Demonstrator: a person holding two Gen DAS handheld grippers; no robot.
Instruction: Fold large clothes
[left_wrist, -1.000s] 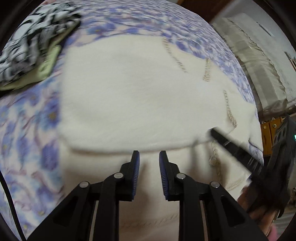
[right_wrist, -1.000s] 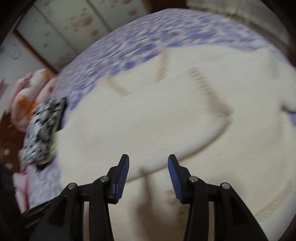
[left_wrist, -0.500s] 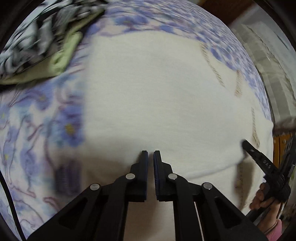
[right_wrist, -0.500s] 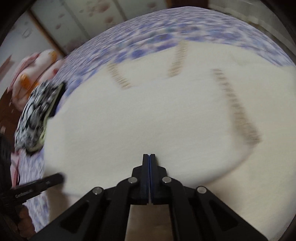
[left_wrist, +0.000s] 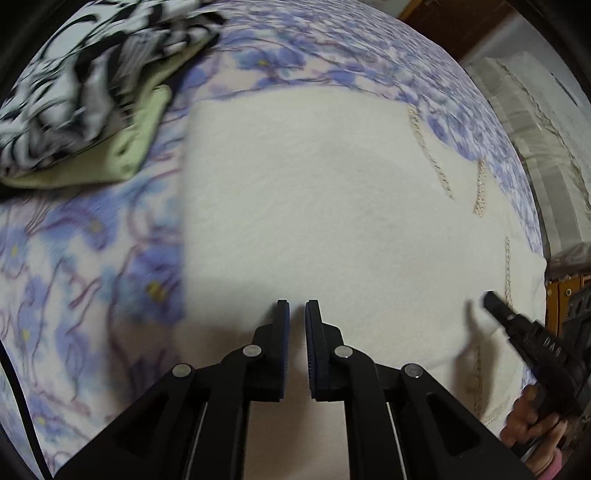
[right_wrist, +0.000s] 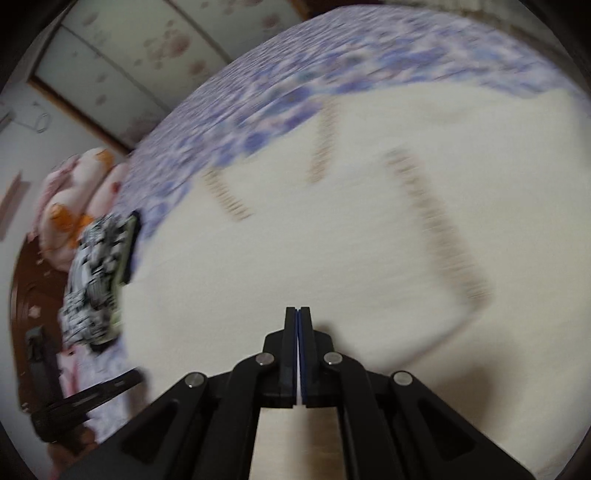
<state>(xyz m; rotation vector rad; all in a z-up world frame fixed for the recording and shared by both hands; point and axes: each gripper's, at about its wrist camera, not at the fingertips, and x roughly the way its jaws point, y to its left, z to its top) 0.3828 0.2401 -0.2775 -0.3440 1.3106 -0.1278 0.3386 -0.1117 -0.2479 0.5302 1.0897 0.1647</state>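
A large cream garment (left_wrist: 314, 206) with thin chain-like trim lies folded over on a blue floral bedsheet (left_wrist: 74, 280). My left gripper (left_wrist: 297, 306) is shut at the near edge of its folded top layer, and a narrow strip of cream cloth shows between the pads. To its right, the right gripper (left_wrist: 493, 297) touches the same edge, with a person's hand (left_wrist: 528, 417) holding it. In the right wrist view, the right gripper (right_wrist: 299, 310) has its pads pressed together over the garment (right_wrist: 295, 240), a sliver of cream between them. The left gripper (right_wrist: 129, 378) shows at lower left.
A black-and-white patterned garment (left_wrist: 74, 81) lies on a pale green cloth (left_wrist: 125, 147) at the sheet's far left, also in the right wrist view (right_wrist: 96, 280). Pink and orange bedding (right_wrist: 74, 192) lies beyond it. Lace-trimmed bedding (left_wrist: 535, 110) is at the right.
Both grippers have gone from open to shut at the edge of the folded layer. Both hands have sunk a little and moved closer over the garment.
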